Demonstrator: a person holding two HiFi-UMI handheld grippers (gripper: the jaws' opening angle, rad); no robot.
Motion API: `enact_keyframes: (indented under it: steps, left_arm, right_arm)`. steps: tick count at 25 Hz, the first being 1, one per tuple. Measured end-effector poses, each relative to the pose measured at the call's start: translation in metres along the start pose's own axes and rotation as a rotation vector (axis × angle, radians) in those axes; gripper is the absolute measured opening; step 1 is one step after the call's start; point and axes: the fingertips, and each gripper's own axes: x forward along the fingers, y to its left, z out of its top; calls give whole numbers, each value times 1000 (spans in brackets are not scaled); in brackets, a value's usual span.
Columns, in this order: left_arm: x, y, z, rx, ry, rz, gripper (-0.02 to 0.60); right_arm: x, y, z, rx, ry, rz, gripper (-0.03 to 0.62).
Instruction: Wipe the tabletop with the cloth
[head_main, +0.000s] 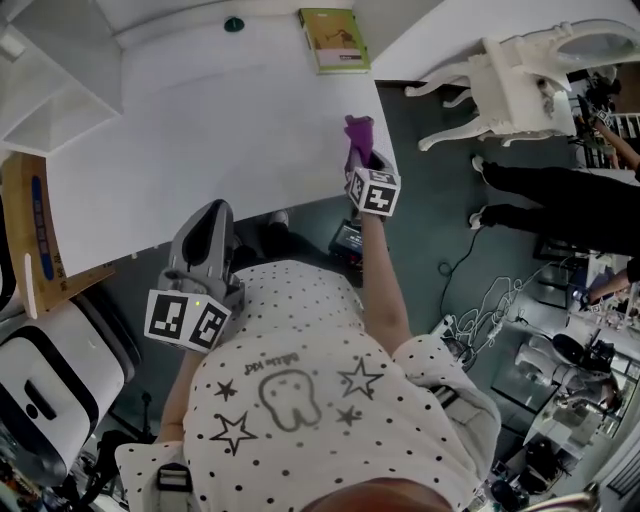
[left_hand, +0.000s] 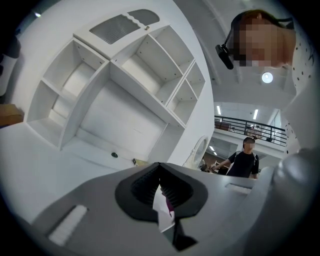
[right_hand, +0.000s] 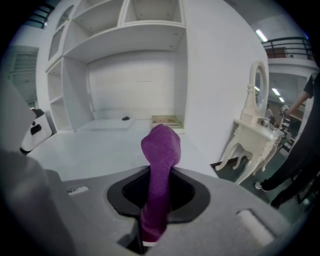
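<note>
The white tabletop (head_main: 230, 140) spreads out ahead of me. A purple cloth (head_main: 358, 132) stands up out of my right gripper (head_main: 362, 160), which is shut on it at the table's right front corner. In the right gripper view the cloth (right_hand: 161, 150) rises as a folded roll between the jaws of that gripper (right_hand: 159, 192), above the tabletop (right_hand: 90, 145). My left gripper (head_main: 212, 215) hangs at the table's front edge, shut, with nothing held. In its own view the left gripper (left_hand: 161, 187) shows only a thin slit between its pads.
A green book (head_main: 334, 40) and a small dark round object (head_main: 233, 24) lie at the table's far edge. White shelves (head_main: 50, 70) stand at the far left. An ornate white dressing table (head_main: 520, 80) and a person in black (head_main: 560, 195) are to the right. A white appliance (head_main: 50, 390) sits on the floor at my left.
</note>
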Motion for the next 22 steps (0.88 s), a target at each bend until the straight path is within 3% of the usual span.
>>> enact_keyframes:
  steps: [5,10,16,22]
  left_arm:
    - [-38,14,0,-5,33,-15,-5]
    - [-78,34,3,-14,32,19,-5]
    - [-112,55,11,-7,-8,59,-5]
    - [-122,63,15,-1,-9,68,-5]
  right_arm:
    - [-20,125,-19,-52,27,173,74]
    - [-33,213,-41,-101,52,285,74]
    - [-35,280,-57,-161,75,372,74]
    - [-25,301,-70,-218,110,367,74]
